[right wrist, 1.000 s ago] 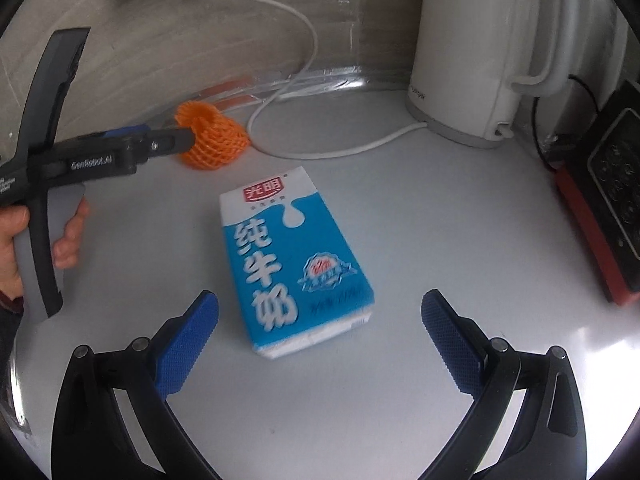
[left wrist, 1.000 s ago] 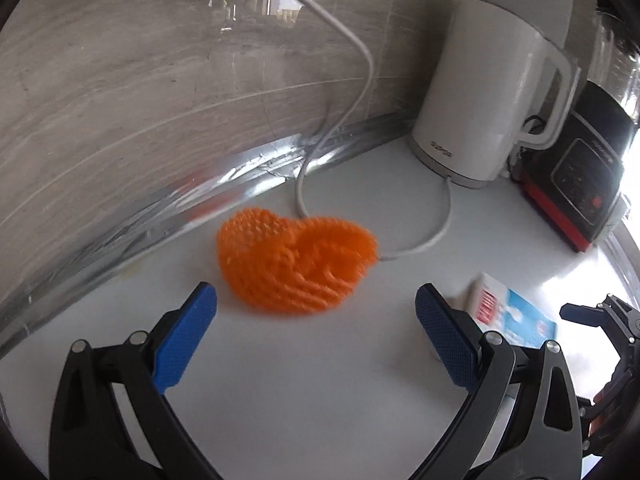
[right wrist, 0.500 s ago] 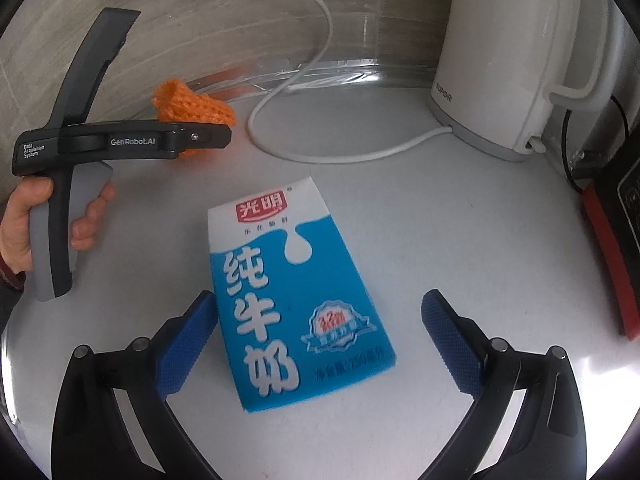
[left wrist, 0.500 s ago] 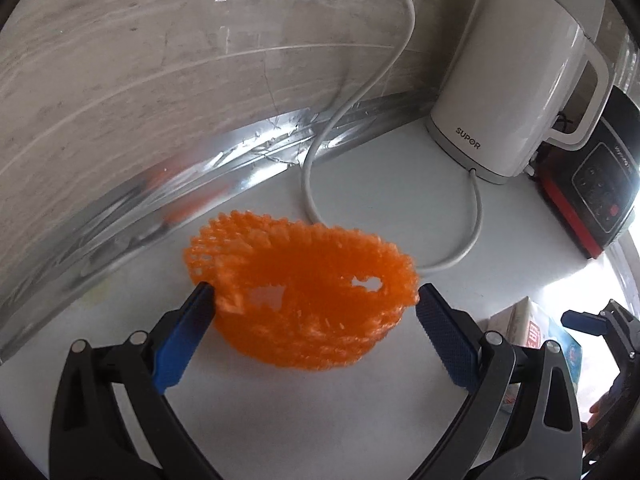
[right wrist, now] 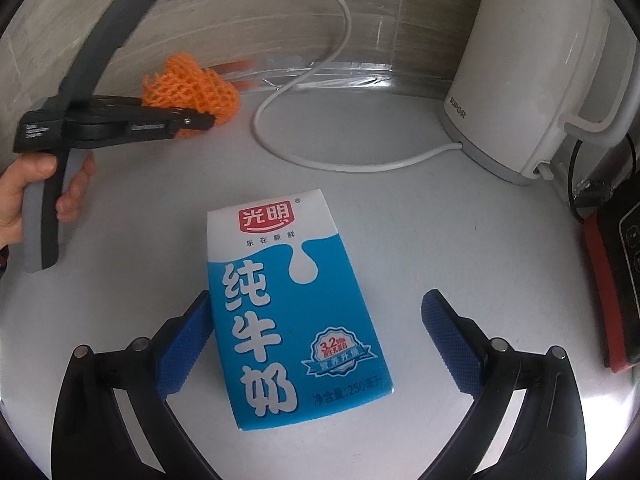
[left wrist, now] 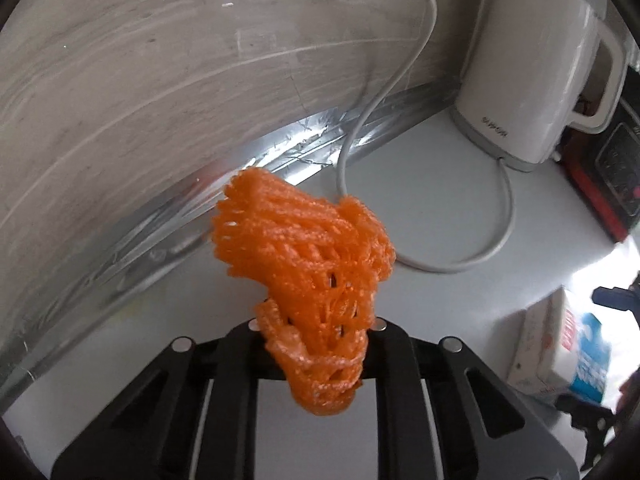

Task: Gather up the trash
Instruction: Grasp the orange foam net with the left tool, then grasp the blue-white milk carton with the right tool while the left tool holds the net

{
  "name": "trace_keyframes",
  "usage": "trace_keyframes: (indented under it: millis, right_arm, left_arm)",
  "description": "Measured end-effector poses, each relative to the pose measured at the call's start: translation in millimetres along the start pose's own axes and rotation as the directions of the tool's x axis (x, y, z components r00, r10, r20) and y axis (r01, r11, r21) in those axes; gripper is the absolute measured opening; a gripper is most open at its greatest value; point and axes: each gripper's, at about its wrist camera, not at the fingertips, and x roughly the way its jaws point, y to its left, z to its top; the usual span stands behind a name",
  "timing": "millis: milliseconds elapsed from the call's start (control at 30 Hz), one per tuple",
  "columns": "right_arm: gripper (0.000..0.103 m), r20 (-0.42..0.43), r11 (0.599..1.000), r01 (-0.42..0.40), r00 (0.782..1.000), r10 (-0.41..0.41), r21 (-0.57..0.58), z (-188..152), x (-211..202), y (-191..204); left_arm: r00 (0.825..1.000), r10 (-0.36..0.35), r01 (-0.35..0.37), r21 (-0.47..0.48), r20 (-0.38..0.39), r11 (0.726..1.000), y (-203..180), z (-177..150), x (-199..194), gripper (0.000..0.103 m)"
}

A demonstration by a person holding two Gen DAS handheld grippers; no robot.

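**Orange net pinched on the left, milk carton between open fingers on the right**

The left claw (left wrist: 316,332) is clamped tight on the orange foam net (left wrist: 308,264), which bunches up and fans out above the black linkage; its blue pads are hidden behind the mesh. From the right wrist view the same net (right wrist: 192,84) sits at the tip of the left claw (right wrist: 204,122), at the far left of the white surface (right wrist: 420,240), close to the wall; whether it is lifted clear of the surface cannot be told. A hand (right wrist: 24,196) grips the tool's grey handle.

The right claw (right wrist: 316,344) is spread wide, its jaws on either side of the blue-and-white milk carton (right wrist: 292,320). The carton lies flat with its printed face up. The left blue pad (right wrist: 184,352) is touching or just beside the carton's near left edge, while the right pad stands apart from it. In the left wrist view the carton (left wrist: 576,356) shows at the right edge.

Around them: a white kettle (right wrist: 532,68) stands at the far right against the grey stone wall (left wrist: 140,80), and its white cord (right wrist: 320,152) loops across the surface between the net and the kettle, beyond the carton. A black appliance with a red edge (right wrist: 616,280) sits at the right, near the kettle. A shiny metal strip (left wrist: 200,216) runs along the foot of the wall behind the net.
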Motion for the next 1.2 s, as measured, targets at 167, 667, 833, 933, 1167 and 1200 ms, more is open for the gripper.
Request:
trace_keyframes:
  millis: [167, 667, 833, 933, 1167, 1200]
  right_arm:
    - [0.101, -0.009, 1.0, -0.002, 1.0, 0.002, -0.014, 2, 0, -1]
    - [0.101, -0.075, 0.999, 0.016, 0.997, -0.018, -0.032, 7, 19, 4]
    - [0.08, -0.061, 0.998, 0.028, 0.998, -0.031, -0.057, 1, 15, 13]
    - [0.067, -0.08, 1.0, 0.0, 0.997, 0.001, 0.016, 1, 14, 5]
    - [0.067, -0.041, 0.999, -0.02, 0.999, 0.022, 0.044, -8, -19, 7]
    - [0.067, -0.031, 0.999, -0.027, 0.999, 0.028, 0.04, -11, -27, 10]
  left_arm:
    - [1.0, 0.002, -0.003, 0.044, 0.024, 0.999, -8, -13, -23, 0.014]
    - [0.999, -0.011, 0.008, 0.059, 0.049, 0.998, -35, -45, -67, 0.014]
    - [0.999, 0.006, -0.009, 0.05, 0.052, 0.999, -39, -52, -72, 0.014]
    - [0.998, 0.017, -0.019, 0.038, 0.056, 0.999, -39, -55, -81, 0.014]
    - [0.996, 0.054, -0.057, 0.038, 0.074, 0.998, -54, -59, -110, 0.014]
    - [0.995, 0.064, -0.067, 0.037, 0.078, 0.997, -58, -62, -119, 0.014]
